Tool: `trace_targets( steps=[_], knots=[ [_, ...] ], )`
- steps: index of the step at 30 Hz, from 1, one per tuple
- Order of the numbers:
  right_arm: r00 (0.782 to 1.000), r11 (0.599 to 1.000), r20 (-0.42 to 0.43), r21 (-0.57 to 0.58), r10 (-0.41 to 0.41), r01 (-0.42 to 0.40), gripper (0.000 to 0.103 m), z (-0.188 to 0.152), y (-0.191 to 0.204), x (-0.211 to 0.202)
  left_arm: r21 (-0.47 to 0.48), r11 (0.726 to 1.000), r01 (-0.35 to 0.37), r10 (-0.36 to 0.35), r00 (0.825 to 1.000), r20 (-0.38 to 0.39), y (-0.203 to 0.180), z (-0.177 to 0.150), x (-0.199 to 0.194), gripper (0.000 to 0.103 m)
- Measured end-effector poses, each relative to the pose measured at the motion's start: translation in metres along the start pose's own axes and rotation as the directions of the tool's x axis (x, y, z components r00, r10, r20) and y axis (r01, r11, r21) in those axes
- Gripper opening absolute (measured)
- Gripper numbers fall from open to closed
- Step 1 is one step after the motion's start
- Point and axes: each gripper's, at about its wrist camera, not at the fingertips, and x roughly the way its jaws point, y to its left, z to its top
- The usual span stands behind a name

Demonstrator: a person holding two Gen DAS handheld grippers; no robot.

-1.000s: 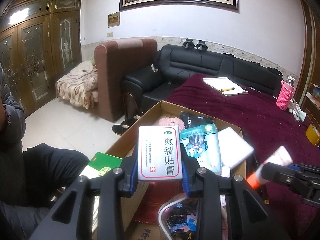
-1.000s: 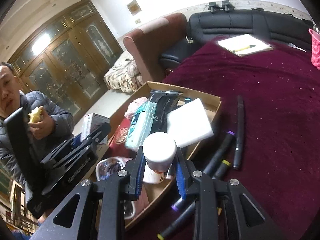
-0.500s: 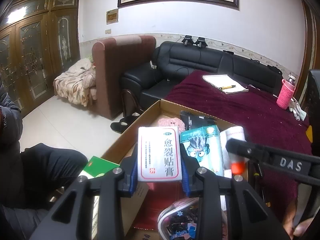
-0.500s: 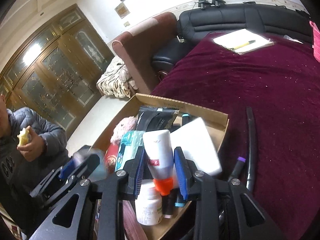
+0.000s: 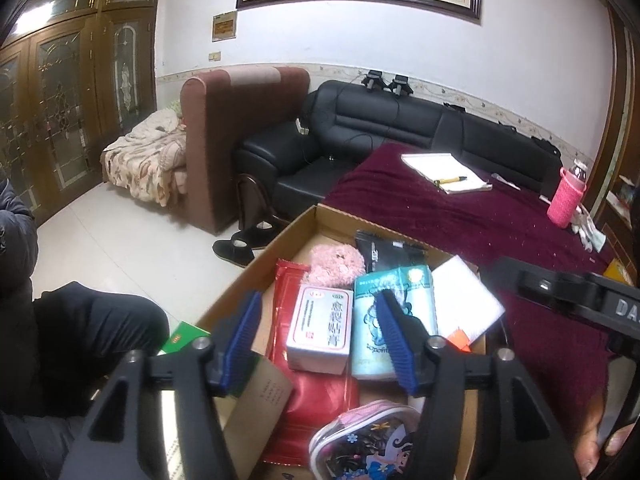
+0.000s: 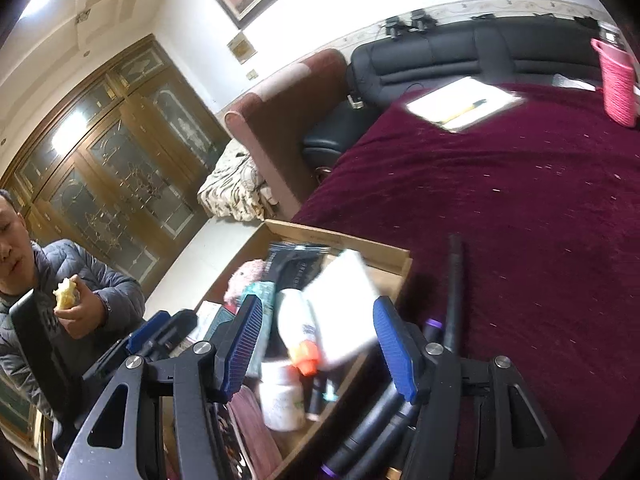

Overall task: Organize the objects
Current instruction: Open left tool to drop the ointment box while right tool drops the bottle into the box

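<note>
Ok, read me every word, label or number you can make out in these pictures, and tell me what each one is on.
"愈裂贴膏" on the white box lying in the carton; its small print is too small to read.
"DA", cut off by the frame edge, on the right gripper, seen in the left wrist view.
Tissue pack: lettering too blurred to read.
Black pouch: white print unreadable.
Bottle label: blurred.
Brown flap: small print illegible.
</note>
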Motion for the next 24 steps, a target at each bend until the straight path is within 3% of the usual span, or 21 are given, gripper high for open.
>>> trace_targets(
  steps=[6, 10, 18, 21, 24],
  knots=[
    [1.0, 0.996, -0.015, 0.089, -0.013, 0.015, 0.064, -0.012, -0.035, -0.022, -0.047, 0.997, 0.058, -0.058, 0.998, -0.016, 0.01, 0.003, -0.005, 0.061],
    [1.0, 0.989, 0.004, 0.145, -0.024, 0.023, 0.064, -0.019, -0.06, -0.036, -0.102, 0.983, 0.151, -0.156, 0.986, -0.051, 0.017, 0.007, -0.005, 0.061],
    [0.998, 0.972, 0.019, 0.228, -0.066, 0.06, 0.064, -0.025, -0.103, -0.043, -0.161, 0.956, 0.245, -0.263, 0.96, -0.101, 0.013, 0.011, -0.009, 0.061],
    [0.996, 0.967, 0.021, 0.24, -0.092, 0.084, 0.064, -0.024, -0.112, -0.045, -0.135, 0.954, 0.268, -0.283, 0.953, -0.111, -0.002, 0.011, -0.016, 0.061],
    [0.995, 0.961, 0.021, 0.263, -0.093, 0.084, 0.064, -0.025, -0.119, -0.047, -0.042, 0.953, 0.301, -0.304, 0.945, -0.12, -0.035, 0.009, -0.025, 0.061]
  ],
)
